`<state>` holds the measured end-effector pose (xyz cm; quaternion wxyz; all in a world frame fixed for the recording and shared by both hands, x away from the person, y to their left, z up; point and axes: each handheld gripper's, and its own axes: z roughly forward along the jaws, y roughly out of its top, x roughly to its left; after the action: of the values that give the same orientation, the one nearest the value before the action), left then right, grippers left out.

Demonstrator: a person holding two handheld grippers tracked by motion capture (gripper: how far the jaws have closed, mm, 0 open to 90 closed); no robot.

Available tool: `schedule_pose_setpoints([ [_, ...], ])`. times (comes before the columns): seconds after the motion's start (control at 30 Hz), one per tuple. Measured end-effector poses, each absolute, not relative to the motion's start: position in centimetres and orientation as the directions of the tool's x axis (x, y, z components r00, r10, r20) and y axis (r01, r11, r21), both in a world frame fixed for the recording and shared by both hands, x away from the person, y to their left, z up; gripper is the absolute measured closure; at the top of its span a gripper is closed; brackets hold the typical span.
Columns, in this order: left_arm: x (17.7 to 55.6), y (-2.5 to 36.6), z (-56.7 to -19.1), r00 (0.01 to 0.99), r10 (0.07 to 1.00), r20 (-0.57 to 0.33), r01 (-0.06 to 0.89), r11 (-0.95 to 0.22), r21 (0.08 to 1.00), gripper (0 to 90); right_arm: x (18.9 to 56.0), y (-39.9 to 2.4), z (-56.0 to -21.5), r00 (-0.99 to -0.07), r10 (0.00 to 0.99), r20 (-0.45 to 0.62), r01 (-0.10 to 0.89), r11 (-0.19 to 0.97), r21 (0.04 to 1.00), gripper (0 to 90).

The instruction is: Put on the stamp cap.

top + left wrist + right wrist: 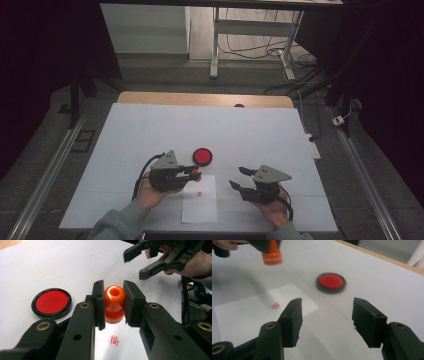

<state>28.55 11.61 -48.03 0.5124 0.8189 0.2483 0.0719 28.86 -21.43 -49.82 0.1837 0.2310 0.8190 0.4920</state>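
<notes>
I hold the orange stamp (114, 303) tight between the two black jaws of my left gripper (113, 302). It sits in the middle of the left gripper view, with its round top toward the camera. In the high view the stamp (196, 174) is a small orange spot just left of the middle, low in the frame, above the top edge of the white paper (200, 205). The paper has one small red stamp mark (115, 340) on it, right under the stamp. The round red ink pad (202, 156) lies on the white table (150, 130) a bit higher, near the stamp but not touching it. My right gripper (241, 177) is in the lower right, off the paper. Its jaws stand apart with nothing between them.
</notes>
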Motion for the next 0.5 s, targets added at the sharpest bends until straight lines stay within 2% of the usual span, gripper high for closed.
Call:
schedule_pose_setpoints([
  [0.5,28.8,12.2,-47.8,0.858,0.494,-0.14,0.344,-0.35,0.872,72.7,28.4,-27.6,-50.2,-0.743,0.663,-0.091,0.254,0.406,0.878,41.0],
])
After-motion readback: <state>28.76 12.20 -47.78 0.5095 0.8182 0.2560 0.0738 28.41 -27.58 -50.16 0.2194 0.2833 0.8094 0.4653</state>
